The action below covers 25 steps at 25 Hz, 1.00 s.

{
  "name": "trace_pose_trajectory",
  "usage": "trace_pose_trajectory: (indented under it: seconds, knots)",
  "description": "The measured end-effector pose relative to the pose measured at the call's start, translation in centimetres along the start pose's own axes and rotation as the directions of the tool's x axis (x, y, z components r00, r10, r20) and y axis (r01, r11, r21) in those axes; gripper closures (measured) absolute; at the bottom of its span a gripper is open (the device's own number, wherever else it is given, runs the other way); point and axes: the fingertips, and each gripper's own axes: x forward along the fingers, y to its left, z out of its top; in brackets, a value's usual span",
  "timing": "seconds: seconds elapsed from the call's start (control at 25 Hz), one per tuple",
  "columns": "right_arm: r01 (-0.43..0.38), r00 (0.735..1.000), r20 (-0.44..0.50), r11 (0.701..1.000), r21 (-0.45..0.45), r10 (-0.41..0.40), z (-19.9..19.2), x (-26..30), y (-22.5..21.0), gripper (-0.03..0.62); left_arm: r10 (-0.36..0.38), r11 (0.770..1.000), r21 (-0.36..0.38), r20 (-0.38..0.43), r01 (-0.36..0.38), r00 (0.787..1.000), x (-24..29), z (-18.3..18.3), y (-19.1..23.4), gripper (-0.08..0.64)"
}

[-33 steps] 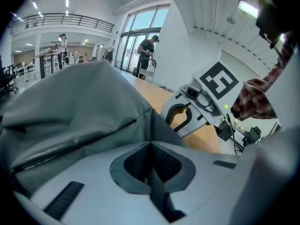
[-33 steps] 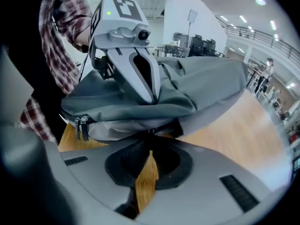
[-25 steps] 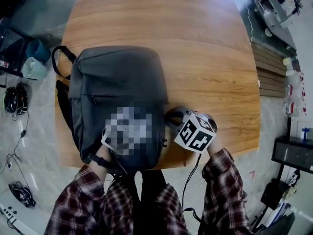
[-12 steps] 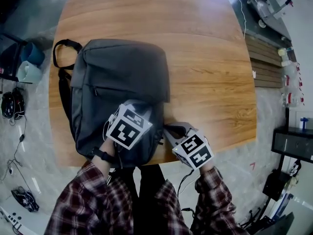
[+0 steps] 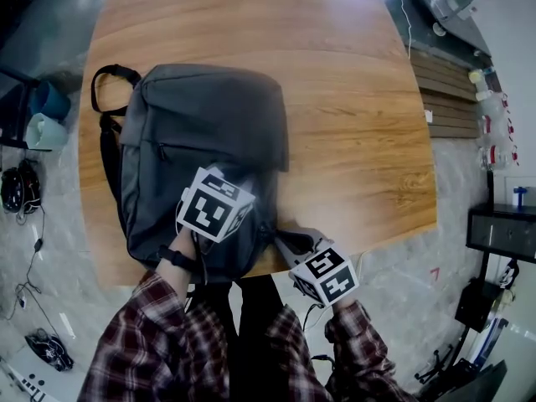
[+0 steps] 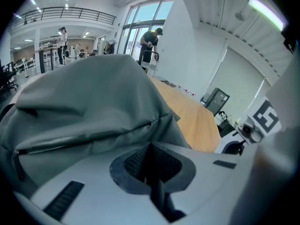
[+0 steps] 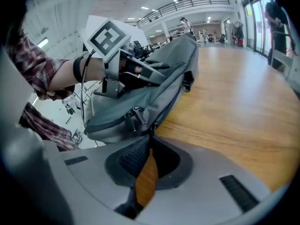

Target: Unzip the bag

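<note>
Right gripper [image 7: 150,136] pinches the pull [image 7: 153,125] at the bag's [image 5: 201,124] near corner, zip [image 7: 172,99] running away up its side; left gripper [image 6: 150,144], jaws together, sits over the bag.

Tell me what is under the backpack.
The wooden table lies under the backpack. The tabletop beneath it is covered, so anything lying there cannot be seen.

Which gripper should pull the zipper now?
Right. The right gripper looks shut on the zipper pull at the side of the backpack; the left gripper sits shut atop it, likely bracing.
</note>
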Motion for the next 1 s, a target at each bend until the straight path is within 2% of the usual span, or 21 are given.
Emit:
trace_pose_trajectory:
  seconds: [0.2, 0.32, 0.4, 0.48, 0.6, 0.68, 0.76, 1.0]
  knots:
    - [-0.06, 0.998, -0.007, 0.993, 0.101, 0.061, -2.6, -0.4, 3.5, 0.563, 0.008, 1.0, -0.021, -0.002, -0.008, 1.0, 0.1, 0.3, 0.1, 0.552]
    - [-0.098, 0.994, -0.027, 0.991, 0.092, 0.101, -3.9, -0.1, 6.6, 0.563, 0.023, 0.999, -0.025, 0.002, -0.023, 1.0, 0.2, 0.6, 0.5, 0.552]
    - [-0.087, 0.996, -0.02, 0.995, 0.045, 0.088, -4.0, -0.1, 7.8, 0.563, 0.033, 0.999, -0.028, 0.012, -0.033, 0.999, 0.3, 0.8, 0.7, 0.551]
    - [-0.012, 1.0, -0.013, 0.999, -0.042, 0.011, -3.8, -0.5, 6.8, 0.563, 0.046, 0.999, -0.028, 0.041, -0.045, 0.998, 0.2, 1.2, 0.9, 0.551]
    - [0.111, 0.994, -0.002, 0.983, -0.146, -0.113, -3.3, -1.3, 3.2, 0.563, 0.084, 0.995, -0.061, 0.106, -0.078, 0.991, -0.4, 1.8, 2.2, 0.552]
    - [0.171, 0.985, 0.01, 0.966, -0.195, -0.172, -2.5, -1.9, 0.5, 0.568, 0.12, 0.991, -0.079, 0.123, -0.111, 0.985, -1.1, 1.7, 3.3, 0.552]
    - [0.207, 0.978, 0.019, 0.945, -0.252, -0.209, -1.3, -2.2, -1.8, 0.574, 0.155, 0.987, -0.064, 0.119, -0.149, 0.981, -1.9, 1.1, 4.2, 0.552]
    - [0.26, 0.963, 0.057, 0.857, -0.446, -0.263, 2.4, -1.4, -5.0, 0.574, 0.251, 0.968, -0.027, 0.115, -0.249, 0.961, -4.2, -1.2, 4.9, 0.552]
